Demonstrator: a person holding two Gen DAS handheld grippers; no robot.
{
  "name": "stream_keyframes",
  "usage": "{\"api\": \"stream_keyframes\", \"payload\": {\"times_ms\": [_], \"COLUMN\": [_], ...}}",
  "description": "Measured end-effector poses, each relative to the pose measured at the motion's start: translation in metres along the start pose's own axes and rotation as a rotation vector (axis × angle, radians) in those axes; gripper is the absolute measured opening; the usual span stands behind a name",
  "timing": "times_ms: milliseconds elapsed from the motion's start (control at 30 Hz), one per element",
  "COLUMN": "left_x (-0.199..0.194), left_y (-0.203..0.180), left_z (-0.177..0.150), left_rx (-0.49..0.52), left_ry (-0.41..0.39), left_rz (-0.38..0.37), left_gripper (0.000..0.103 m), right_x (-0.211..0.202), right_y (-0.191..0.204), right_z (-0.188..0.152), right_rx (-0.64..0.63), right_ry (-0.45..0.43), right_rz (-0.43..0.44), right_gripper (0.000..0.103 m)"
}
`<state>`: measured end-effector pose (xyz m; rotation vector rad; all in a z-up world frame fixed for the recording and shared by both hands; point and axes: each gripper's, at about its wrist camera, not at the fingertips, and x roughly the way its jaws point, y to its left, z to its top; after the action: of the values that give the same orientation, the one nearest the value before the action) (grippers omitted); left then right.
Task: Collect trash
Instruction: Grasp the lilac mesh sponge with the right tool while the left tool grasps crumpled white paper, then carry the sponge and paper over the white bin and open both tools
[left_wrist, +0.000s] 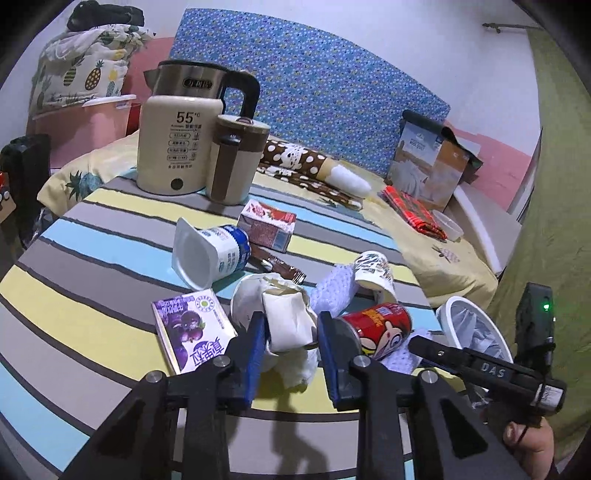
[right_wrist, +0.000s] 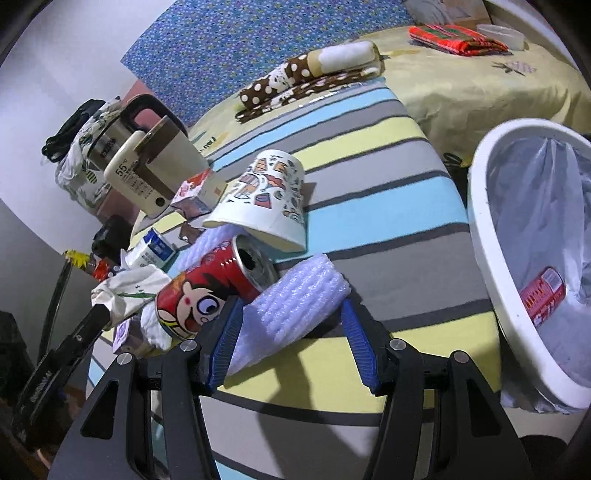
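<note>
Straddling trash at the striped table's near edge, both grippers look set to pick: the left gripper stands released around the crumpled paper wad, the right gripper released around the white foam sheet — neither clenched. Next, close, lift, and carry to the white bin off the right edge.
</note>
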<state>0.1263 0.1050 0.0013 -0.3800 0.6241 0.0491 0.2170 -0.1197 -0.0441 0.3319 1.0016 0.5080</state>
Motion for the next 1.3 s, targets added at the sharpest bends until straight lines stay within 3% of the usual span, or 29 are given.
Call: {"api": "stream_keyframes", "payload": {"times_ms": [33,67,167,667,1300], "left_x": [0.0,0.001,0.001,-0.019,-0.044], "left_y": [0.0,0.0,0.0,-0.026,-0.092], "left_z": [0.0,0.0,-0.001,-0.001,-0.008], "left_rx": [0.004,0.006,0.006,0.067,0.187], "left_ry": [-0.002,0.0,0.007,-0.024,-0.034], "left_rz": [0.002,0.005,0.001,-0.024,-0.101], "left_gripper": [0.028,0.028,0.028,0.028,0.028], "right_x": [0.001,0.003,0.003,-0.031,-0.079], "right_y": [0.002,0.002,-0.001,-0.004,-0.024], "right_z": [0.0,0.0,0.001,-0.001,-0.008], "right_rx": [-0.012,-0.018,-0.017,-0.055,-0.022], "right_ry": [-0.001,0.004,0.0,-0.08,-0.192], "right_rz": [-0.001,-0.003,0.014,0.03,-0.001], "right_gripper": [0.036,0.027,0.016,0.013,0.013]}}
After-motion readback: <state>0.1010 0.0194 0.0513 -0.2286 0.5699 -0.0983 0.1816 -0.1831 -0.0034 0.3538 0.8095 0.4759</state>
